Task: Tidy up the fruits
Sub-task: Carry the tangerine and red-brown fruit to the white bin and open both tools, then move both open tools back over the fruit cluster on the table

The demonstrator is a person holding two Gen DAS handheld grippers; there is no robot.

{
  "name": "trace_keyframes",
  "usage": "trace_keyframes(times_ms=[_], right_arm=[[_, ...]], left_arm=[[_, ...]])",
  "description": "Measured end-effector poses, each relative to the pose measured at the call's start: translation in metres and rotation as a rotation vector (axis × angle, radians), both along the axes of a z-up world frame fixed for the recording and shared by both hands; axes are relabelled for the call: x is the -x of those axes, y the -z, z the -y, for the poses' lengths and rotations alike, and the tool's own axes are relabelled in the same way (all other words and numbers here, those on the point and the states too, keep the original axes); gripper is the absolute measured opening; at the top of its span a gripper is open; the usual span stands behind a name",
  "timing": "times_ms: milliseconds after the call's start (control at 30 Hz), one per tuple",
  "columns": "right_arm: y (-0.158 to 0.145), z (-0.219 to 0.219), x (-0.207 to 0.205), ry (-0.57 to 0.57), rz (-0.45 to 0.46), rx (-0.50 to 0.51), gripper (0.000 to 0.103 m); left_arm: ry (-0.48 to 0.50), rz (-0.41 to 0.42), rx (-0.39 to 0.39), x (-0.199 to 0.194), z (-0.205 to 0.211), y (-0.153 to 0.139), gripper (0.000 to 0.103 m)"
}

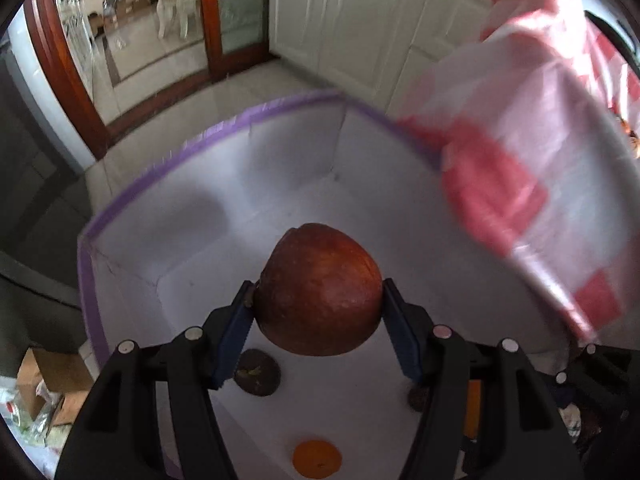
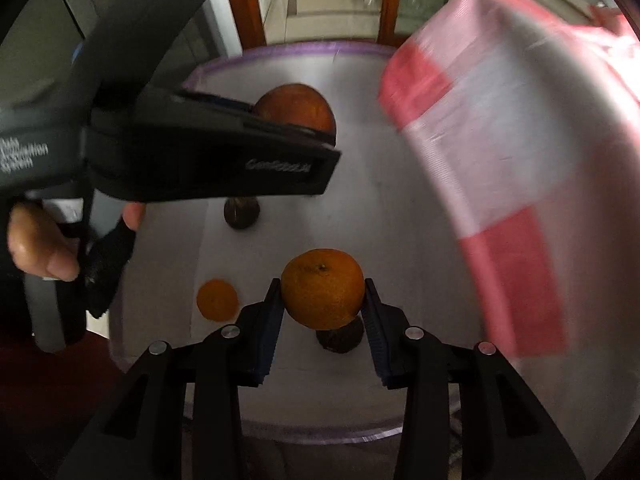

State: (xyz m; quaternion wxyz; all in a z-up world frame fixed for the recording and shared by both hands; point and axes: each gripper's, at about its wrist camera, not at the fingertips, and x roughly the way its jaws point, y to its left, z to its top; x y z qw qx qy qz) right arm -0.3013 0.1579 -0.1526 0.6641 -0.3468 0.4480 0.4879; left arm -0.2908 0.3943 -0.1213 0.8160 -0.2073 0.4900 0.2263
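White lettering stood on the side of my black plastic left gripper (image 2: pixel 294 120), too blurred to read. Further white text in three lines stood on its dark handle body (image 2: pixel 24 156), equally illegible to me.

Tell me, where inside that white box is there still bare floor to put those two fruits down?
The far end of the white box, up to its purple-edged back corner, lies bare, as does the floor alongside the pink checked bag. The near end is crowded: two dark fruits and a small orange lie there.
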Motion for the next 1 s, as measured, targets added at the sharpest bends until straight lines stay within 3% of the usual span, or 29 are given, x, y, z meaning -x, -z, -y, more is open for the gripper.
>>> trace_keyframes(times_ms=[167,467,500,533,567,600,800,1000], right_arm=[[0.021,-0.016,0.002,-0.018,-0.003,0.099,0.040],[0.031,-0.024,0.010,-0.031,-0.031,0.144,0.041],[0.030,-0.024,0.013,-0.028,-0.031,0.143,0.042],[0.029,-0.024,0.013,-0.024,-0.032,0.140,0.049],[0.027,-0.023,0.011,-0.017,-0.034,0.130,0.059],[0.024,-0.020,0.008,-0.012,-0.039,0.117,0.062],[0.003,-0.005,0.011,-0.012,-0.031,0.047,0.063],[-0.059,0.015,0.016,-0.065,-0.029,-0.129,0.074]], left_arm=[[-0.020,-0.069,0.036,0.000,-0.007,0.023,0.063],[-0.029,-0.106,0.080,0.001,-0.011,0.031,0.064],[-0.034,-0.095,0.068,0.001,-0.010,0.029,0.064],[-0.039,-0.089,0.058,-0.003,-0.011,0.027,0.065],[-0.037,-0.088,0.040,-0.005,-0.010,0.025,0.071],[-0.036,-0.089,0.032,-0.006,-0.009,0.024,0.075],[-0.035,-0.092,0.006,-0.007,-0.005,0.019,0.080],[-0.060,-0.039,-0.105,-0.006,-0.007,-0.015,0.090]])
